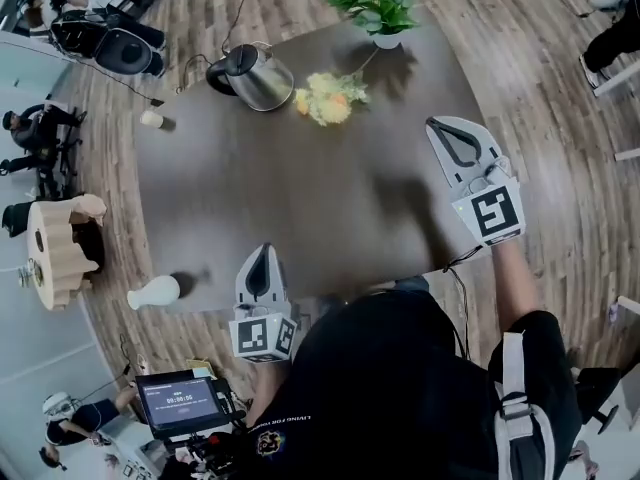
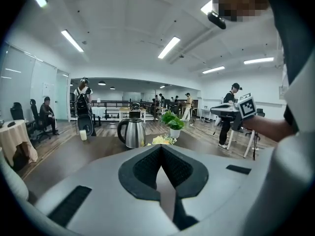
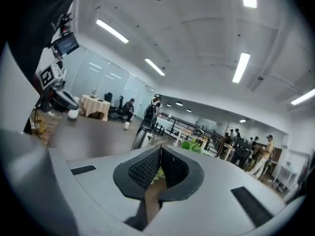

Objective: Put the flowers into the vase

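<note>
Flowers (image 1: 328, 98) lie flat on the far side of the table (image 1: 300, 198), blooms just beside the kettle (image 1: 255, 76), thin stem running toward the potted plant (image 1: 375, 3). Left gripper (image 1: 262, 258) and right gripper (image 1: 440, 130) have jaws together, empty, well apart from the flowers. Vase (image 1: 155, 291) sits at the near left corner

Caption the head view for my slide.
Left gripper and right gripper, both shut, above a dark table; yellow flowers beside a steel kettle; white vase near left.

Dark table (image 1: 300, 208) — on it a kettle (image 1: 255, 76), yellow flowers (image 1: 328, 98), potted plant (image 1: 375, 8), white vase (image 1: 155, 292), small cup (image 1: 152, 119).
</note>
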The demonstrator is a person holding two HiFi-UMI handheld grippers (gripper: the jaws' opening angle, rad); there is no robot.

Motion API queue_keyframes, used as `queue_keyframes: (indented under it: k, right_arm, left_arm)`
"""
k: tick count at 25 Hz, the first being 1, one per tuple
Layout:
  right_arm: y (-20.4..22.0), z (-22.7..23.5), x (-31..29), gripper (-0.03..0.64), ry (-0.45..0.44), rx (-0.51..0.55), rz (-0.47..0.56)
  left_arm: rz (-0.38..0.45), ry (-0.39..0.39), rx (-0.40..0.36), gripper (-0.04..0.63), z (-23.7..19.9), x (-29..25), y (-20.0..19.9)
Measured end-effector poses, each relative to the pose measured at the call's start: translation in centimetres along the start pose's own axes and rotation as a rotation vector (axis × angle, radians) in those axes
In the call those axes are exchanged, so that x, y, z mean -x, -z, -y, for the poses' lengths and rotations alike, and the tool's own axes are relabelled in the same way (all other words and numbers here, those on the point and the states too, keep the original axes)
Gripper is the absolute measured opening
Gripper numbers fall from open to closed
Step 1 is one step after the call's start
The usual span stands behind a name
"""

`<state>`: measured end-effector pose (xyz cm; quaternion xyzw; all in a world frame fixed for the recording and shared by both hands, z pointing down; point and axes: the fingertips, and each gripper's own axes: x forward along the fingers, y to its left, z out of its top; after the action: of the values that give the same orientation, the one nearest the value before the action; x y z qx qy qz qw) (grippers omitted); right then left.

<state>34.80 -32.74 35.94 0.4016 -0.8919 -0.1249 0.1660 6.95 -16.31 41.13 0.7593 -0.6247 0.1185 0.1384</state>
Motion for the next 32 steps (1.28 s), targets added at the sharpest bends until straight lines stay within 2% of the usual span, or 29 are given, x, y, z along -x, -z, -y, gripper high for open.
queue_keyframes:
  k: [7,10,15,22,32]
  right_arm:
    - [3.2,-0.5,-1.5,0.018,-0.218,0.437,-0.011]
    - [4.8,-0.9,-2.8,0.018,-0.296,0.56,-0.029]
    - [6.6,-1.2,-5.5,0.018,-0.393,0.664,-0.039]
    - [7.0,-0.7,-7.8,0.018,-0.438,0.847,-0.066]
    - [7.2,0.3,-10.2,0.018,-0.451,0.925,-0.094]
  left_arm:
    - [-0.039,-0.045,-0.036,0.006,4.2,-1.5,0.5]
    - [-0.052,-0.065,-0.042,0.006,5.0,-2.1,0.4]
    - [-0.095,-0.107,-0.05,0.006,4.9,-2.3,0.8]
    - [-0.125,-0.114,-0.043,0.006,5.2,-1.7,1.7]
    - [-0.135,-0.133,-0.01,0.006,5.1,-1.4,1.7]
